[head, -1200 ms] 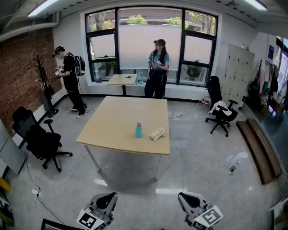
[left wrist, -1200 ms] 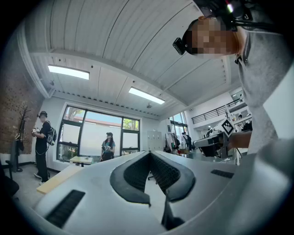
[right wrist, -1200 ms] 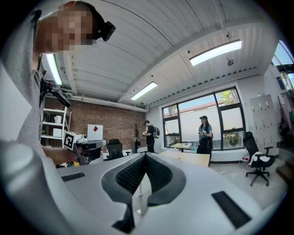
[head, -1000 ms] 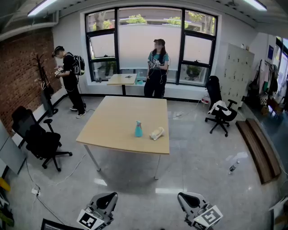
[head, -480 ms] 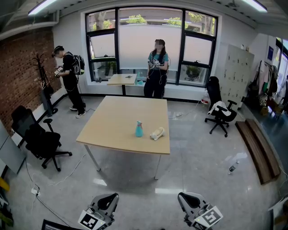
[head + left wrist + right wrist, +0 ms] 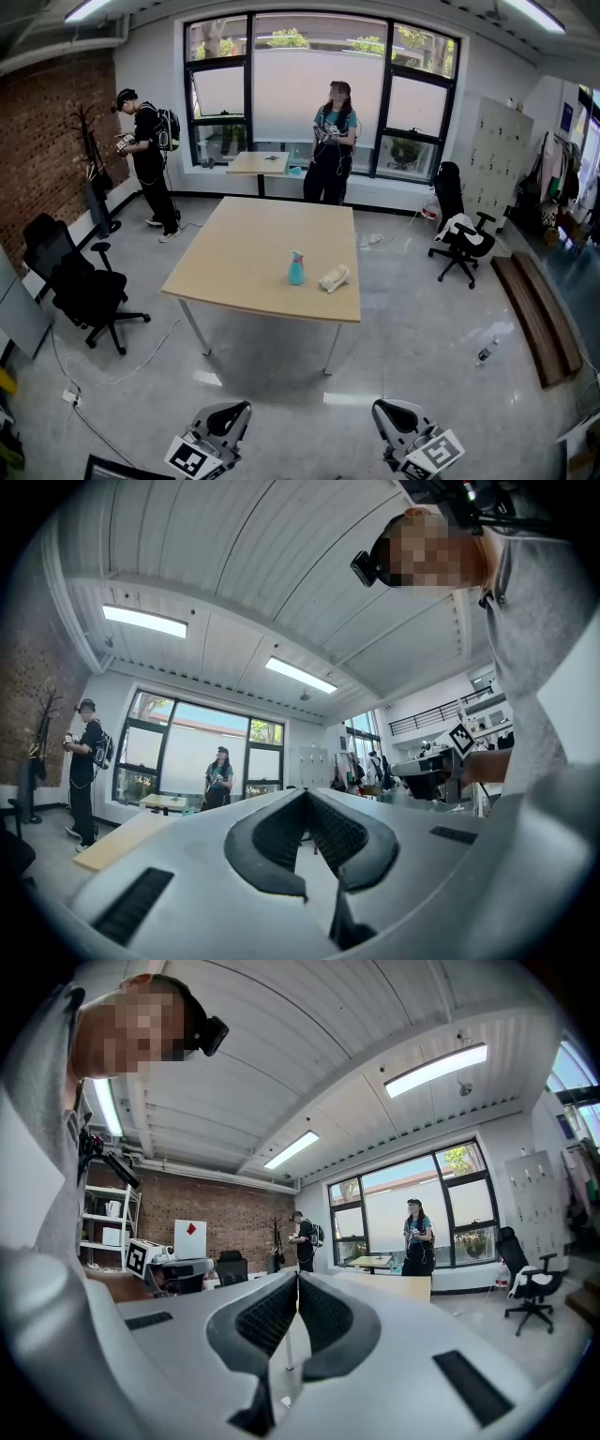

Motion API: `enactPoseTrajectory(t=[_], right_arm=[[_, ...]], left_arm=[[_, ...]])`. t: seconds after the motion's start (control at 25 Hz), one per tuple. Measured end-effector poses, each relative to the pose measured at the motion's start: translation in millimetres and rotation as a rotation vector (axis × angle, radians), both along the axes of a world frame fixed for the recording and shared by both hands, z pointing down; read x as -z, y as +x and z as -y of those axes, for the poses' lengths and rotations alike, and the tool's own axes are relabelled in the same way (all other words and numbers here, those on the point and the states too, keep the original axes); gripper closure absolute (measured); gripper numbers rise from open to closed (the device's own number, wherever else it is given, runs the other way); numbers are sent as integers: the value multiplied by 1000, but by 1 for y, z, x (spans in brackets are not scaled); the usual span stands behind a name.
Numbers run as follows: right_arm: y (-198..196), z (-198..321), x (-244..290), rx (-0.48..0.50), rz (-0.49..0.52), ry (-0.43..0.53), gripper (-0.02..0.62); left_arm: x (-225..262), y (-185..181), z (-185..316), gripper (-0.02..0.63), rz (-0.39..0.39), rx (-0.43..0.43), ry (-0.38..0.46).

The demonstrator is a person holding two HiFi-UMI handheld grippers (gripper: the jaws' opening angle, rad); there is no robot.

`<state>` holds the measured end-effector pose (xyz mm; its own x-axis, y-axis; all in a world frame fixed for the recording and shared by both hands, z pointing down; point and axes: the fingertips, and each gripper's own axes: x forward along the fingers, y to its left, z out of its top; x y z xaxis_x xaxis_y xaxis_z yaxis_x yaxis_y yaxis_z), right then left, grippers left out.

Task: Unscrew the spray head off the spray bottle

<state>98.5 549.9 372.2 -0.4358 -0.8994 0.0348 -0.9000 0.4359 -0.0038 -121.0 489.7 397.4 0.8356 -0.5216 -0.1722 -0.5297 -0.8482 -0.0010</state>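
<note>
Walk up to the spray bottle (image 6: 296,268), upright by the desk's (image 6: 234,262) near edge toward its right corner; spread left gripper (image 6: 305,795) and right gripper (image 6: 297,1277), both pinched closed on nothing, before reaching

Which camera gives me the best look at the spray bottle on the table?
The head view: the spray bottle stands upright on the table, whole though small. Neither gripper view shows it.
</note>
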Motion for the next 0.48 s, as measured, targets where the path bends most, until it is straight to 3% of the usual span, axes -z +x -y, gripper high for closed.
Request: enactPoseTrajectory(t=[0.48], right_arm=[[-5,42,-3,-4,7,3,589]], left_arm=[[-12,6,36,601,0,-30,-20]])
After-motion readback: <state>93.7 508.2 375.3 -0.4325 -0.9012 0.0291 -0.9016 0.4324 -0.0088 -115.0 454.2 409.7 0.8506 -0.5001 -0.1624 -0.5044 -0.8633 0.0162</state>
